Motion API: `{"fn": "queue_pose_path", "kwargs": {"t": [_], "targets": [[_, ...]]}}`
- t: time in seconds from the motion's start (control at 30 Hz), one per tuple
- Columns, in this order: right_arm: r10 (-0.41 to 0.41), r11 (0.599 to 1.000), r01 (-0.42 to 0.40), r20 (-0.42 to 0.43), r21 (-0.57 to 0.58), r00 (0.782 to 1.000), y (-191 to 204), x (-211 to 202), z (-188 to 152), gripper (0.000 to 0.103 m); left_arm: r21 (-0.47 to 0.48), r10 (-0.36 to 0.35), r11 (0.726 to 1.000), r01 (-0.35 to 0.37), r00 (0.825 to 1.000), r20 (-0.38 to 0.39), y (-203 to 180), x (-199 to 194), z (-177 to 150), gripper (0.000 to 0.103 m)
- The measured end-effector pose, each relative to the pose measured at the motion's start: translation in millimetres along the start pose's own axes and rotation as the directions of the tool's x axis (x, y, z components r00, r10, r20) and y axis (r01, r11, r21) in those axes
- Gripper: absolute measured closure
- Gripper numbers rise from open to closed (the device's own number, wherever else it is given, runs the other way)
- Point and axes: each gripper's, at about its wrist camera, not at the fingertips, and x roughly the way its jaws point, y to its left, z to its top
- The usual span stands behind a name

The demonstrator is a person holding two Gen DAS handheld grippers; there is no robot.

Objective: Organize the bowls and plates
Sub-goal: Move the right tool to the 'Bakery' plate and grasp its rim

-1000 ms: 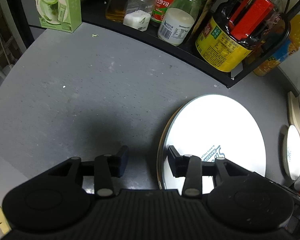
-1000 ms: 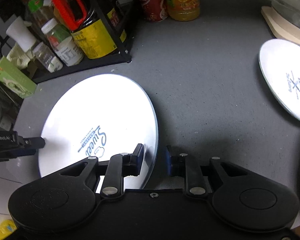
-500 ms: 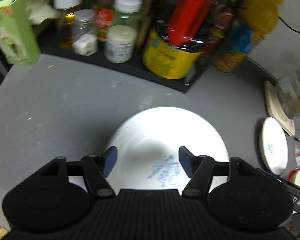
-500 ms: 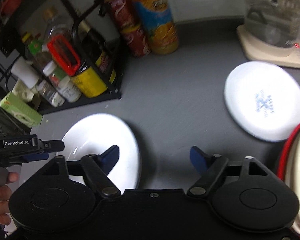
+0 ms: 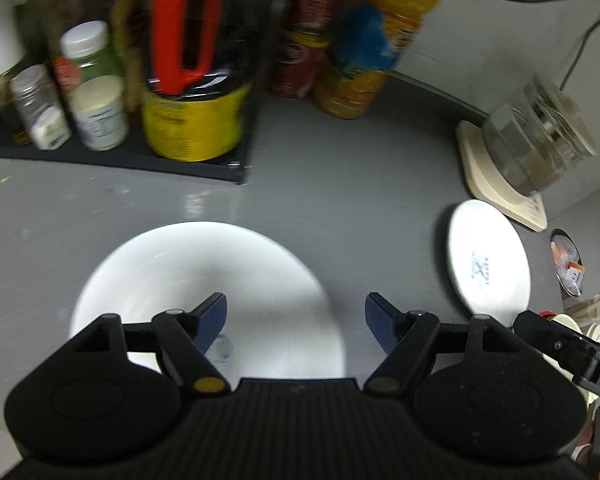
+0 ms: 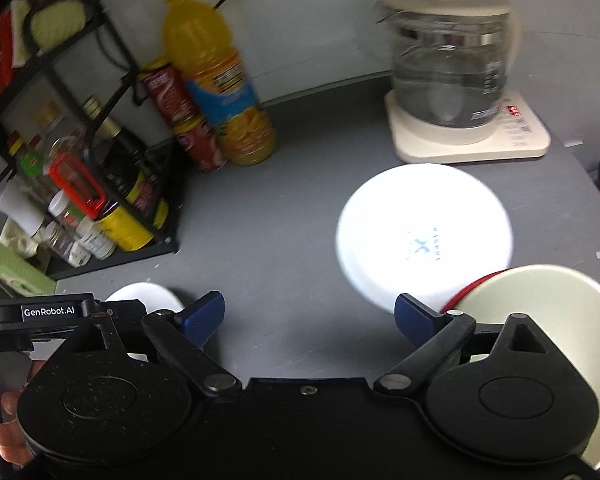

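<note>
A large white plate (image 5: 204, 280) lies flat on the grey table, straight below my left gripper (image 5: 296, 316). That gripper's jaws are opening and hold nothing; they hang above the plate. A smaller white plate (image 5: 488, 264) with blue print lies to the right, by the kettle base. In the right wrist view this small plate (image 6: 424, 236) lies ahead and to the right of my right gripper (image 6: 310, 314), whose jaws are opening over bare table with nothing between them. A cream bowl with a red rim (image 6: 540, 304) sits at the right. The large plate (image 6: 140, 294) shows only as a sliver behind the left gripper's body.
A black rack (image 5: 120, 156) with jars, a dark oil jug (image 5: 192, 80) and bottles stands at the back left. Red cans (image 6: 188, 120) and an orange juice bottle (image 6: 220, 92) stand beside it. A glass kettle (image 6: 452, 68) sits on its cream base at the back right.
Both grippers let go of the large plate, opened wide and lifted away. The plate went from tilted on edge to flat on the table. Both views swung right toward the small plate and kettle.
</note>
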Motion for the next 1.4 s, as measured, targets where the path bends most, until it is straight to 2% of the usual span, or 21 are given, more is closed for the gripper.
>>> {"fn": "queue_pose_path", "kwargs": {"t": [0.27, 0.53, 0.8, 1.1, 1.3, 1.4], "targets": [[-0.038, 0.999, 0.038, 0.005, 0.028, 0.999, -40.6, -2.7, 22.5, 0.01, 0.019, -0.031, 0.999, 0.031, 0.999, -0.017, -46.9, 21.1, 8.3, 0.028], [-0.061, 0.997, 0.062, -0.031, 0.04, 0.998, -76.0, 8.3, 42.5, 0.01, 0.015, -0.053, 0.998, 0.053, 0.997, -0.053, -85.1, 47.5, 18.0, 0.028], [-0.083, 0.996, 0.084, -0.085, 0.012, 0.993, -104.6, 26.8, 60.2, 0.01, -0.007, -0.059, 0.998, 0.058, 0.996, -0.07, -111.9, 71.3, 25.3, 0.028], [-0.075, 0.997, 0.074, -0.16, -0.013, 0.984, -129.1, 51.6, 74.7, 0.01, -0.074, -0.084, 0.994, 0.078, 0.993, -0.088, -129.6, 100.6, 23.7, 0.029], [-0.074, 0.997, 0.071, -0.214, -0.02, 0.974, -146.3, 71.0, 80.2, 0.012, -0.143, -0.104, 0.986, 0.088, 0.988, -0.112, -133.4, 124.2, 14.9, 0.035], [-0.067, 0.998, 0.064, -0.241, -0.018, 0.968, -153.4, 80.9, 81.9, 0.019, -0.172, -0.114, 0.981, 0.092, 0.985, -0.127, -134.5, 136.0, 11.1, 0.043]]}}
